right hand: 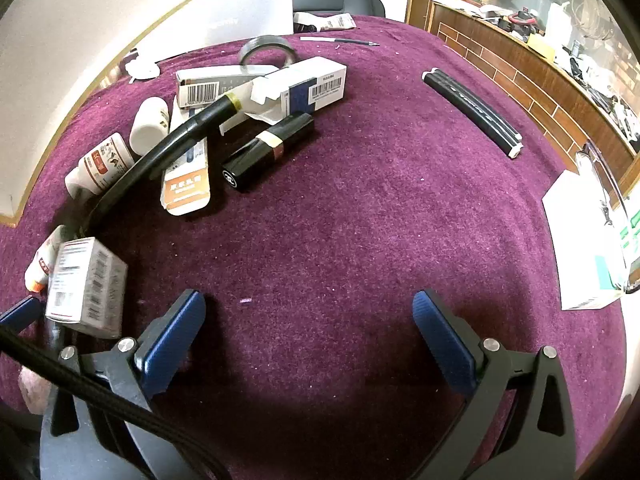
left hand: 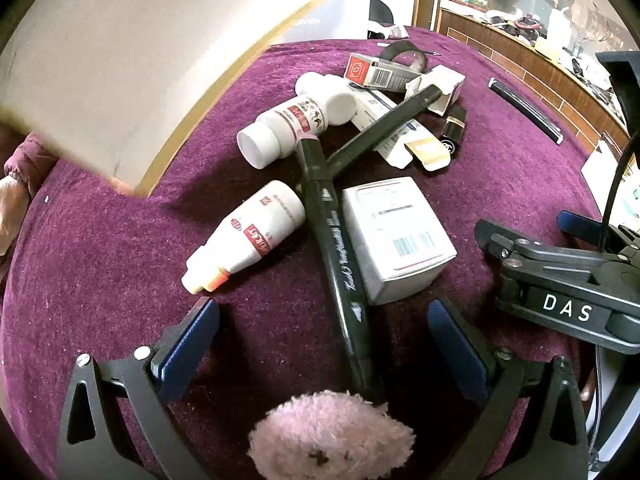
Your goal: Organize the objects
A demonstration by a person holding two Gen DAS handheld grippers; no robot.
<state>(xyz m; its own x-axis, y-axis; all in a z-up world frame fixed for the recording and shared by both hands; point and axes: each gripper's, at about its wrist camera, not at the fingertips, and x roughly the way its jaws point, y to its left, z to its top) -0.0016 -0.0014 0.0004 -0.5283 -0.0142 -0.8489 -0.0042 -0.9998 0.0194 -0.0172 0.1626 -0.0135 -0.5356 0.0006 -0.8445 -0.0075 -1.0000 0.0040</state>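
Left gripper (left hand: 324, 344) is spread wide, nothing pinched; right gripper (right hand: 308, 340) likewise spread over bare purple cloth (right hand: 360, 220).

Clutter is piled at centre of the left wrist view, upper left of the right wrist view.

The black marker (left hand: 334, 240), lying lower centre, runs between the left jaws: judged light, stiff, smooth barrel, liable to roll. Best taken mid-barrel, across its width.

The white bottle (left hand: 248, 236), left of it, is probably light plastic, round and slippery; to be gripped on the body, not the cap.

The white box (left hand: 396, 236), right of it, is thin card, likely crushable; flat sides preferred.

The lipstick (right hand: 268, 152) is glossy and hard.
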